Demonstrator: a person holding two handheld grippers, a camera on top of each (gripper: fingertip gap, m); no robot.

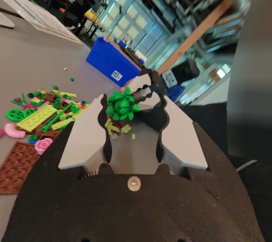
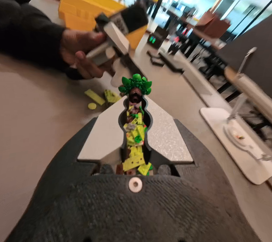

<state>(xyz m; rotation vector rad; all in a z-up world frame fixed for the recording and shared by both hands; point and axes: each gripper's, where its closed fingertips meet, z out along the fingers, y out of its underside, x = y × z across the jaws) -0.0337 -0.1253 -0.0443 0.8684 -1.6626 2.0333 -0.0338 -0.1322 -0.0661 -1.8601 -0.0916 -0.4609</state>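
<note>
One toy plant (image 2: pixel 136 87), clamped by its brown stem in the right gripper (image 2: pixel 135 99).
Left gripper (image 1: pixel 133 99) stands apart, empty; the plant looks light, its snap-on leaves likely fragile, the stem safest.

Close opposed wrist views, shared green cluster (image 1: pixel 122 106)

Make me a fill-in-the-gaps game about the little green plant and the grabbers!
1. The right gripper is shut on the brown base of the leafy ____ plant.
2. The left gripper has its jaws ____ and holds nothing.
3. Beyond the loose brick pile a ____ bin stands on the table.
4. Behind the hand stands a ____ bin.

Missing words: green; open; blue; yellow
</note>
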